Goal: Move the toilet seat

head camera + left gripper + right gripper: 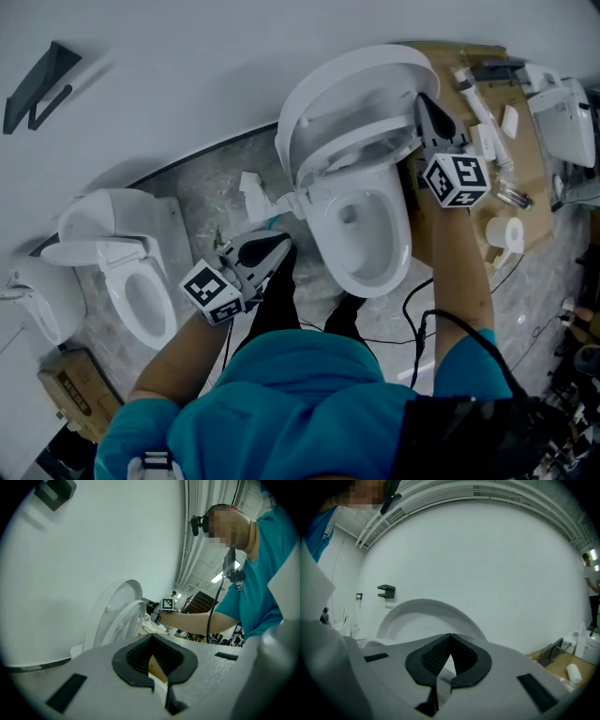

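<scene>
The white toilet [361, 234] stands against the wall with its lid [347, 80] tipped back. Its seat ring [361, 141] is lifted partway between lid and bowl. My right gripper [422, 105] is shut and its tips rest against the right edge of the raised seat. In the right gripper view the shut jaws [450, 639] point at the lid's arch [426, 609]. My left gripper [279, 247] hangs shut and empty, left of the bowl and low near the floor. In the left gripper view [152, 638] it faces the lid [110, 611] and seat [130, 618] side-on.
A second toilet [131, 281] stands at the left. A cardboard sheet [530, 202] with small parts and a paper roll [506, 232] lies at the right, with a white tank [567, 117] beyond. A black bracket [42, 84] hangs on the wall. Cables [412, 305] trail over the floor.
</scene>
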Demonstrator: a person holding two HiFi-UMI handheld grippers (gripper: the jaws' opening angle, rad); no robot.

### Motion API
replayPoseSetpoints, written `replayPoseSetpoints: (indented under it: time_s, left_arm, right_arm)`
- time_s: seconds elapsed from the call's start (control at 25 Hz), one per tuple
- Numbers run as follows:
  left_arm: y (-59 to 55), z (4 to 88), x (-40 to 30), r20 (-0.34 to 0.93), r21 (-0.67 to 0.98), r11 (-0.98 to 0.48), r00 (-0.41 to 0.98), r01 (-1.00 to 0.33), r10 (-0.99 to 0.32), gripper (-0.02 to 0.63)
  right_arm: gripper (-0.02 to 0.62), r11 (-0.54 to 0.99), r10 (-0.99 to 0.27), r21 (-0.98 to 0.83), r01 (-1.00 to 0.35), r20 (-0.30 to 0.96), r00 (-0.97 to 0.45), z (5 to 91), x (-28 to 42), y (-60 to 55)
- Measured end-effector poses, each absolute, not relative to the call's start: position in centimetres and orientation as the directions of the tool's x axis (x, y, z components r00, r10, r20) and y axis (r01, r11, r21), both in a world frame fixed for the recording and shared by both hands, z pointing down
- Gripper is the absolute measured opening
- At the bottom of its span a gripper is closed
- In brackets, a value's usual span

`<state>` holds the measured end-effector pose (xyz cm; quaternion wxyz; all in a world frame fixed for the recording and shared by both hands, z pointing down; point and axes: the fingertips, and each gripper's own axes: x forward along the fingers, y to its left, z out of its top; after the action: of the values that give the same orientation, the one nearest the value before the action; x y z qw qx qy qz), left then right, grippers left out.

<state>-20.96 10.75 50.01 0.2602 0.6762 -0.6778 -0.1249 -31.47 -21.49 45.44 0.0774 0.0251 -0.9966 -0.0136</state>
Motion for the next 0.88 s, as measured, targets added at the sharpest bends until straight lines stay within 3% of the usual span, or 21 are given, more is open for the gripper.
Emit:
replayPoseSetpoints:
  time_s: [0.88]
  left_arm:
    - [11.2,50.6,-22.8,0.192,0.527,0.077,0.030,-0.846,-0.981,0.003]
  right_arm:
    - [-0.002,0.998,-0.058,0.040,-0.053,0.154,-0.986,45.8,-33.9,-21.9]
